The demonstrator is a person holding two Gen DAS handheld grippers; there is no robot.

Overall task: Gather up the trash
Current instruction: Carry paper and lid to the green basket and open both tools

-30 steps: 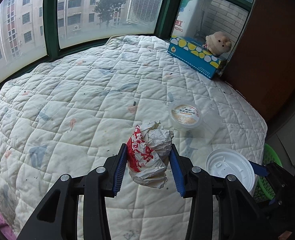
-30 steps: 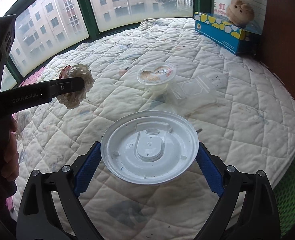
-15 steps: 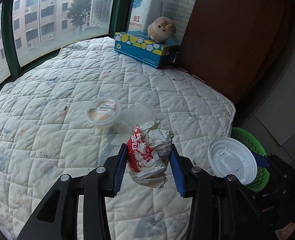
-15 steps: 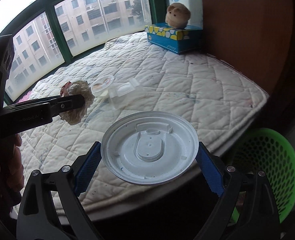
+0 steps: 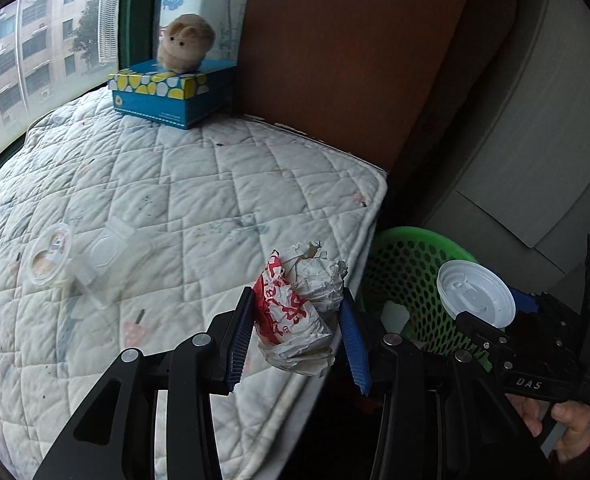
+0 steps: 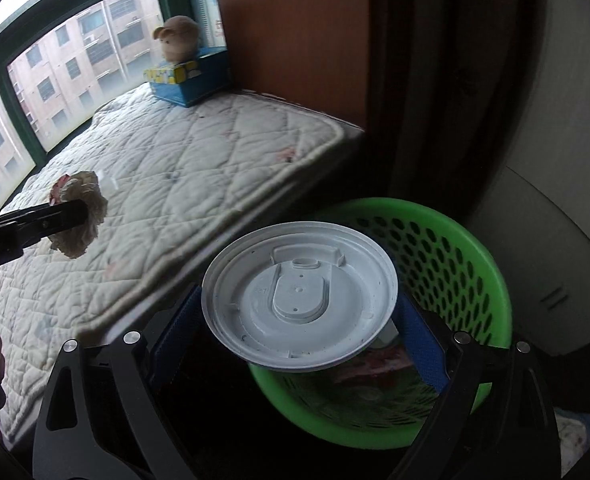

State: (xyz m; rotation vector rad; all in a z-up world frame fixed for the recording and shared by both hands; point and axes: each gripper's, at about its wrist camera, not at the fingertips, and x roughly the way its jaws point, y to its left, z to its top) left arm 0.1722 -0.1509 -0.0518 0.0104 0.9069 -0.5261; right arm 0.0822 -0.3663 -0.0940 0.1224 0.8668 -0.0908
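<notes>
The right claw [image 6: 299,320] pinches a white lid [image 6: 299,296] by its rim, directly over the green basket [image 6: 475,264] beside the bed's corner. The left claw [image 5: 297,320] grips a crumpled wrapper [image 5: 295,308] above the bed [image 5: 215,184] edge, farther from the basket.

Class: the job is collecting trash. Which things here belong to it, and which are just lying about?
Job: crumpled wrapper in left gripper; white lid in right gripper; green basket; plastic tub on the quilt.
Lying about: tissue box; plush toy.
</notes>
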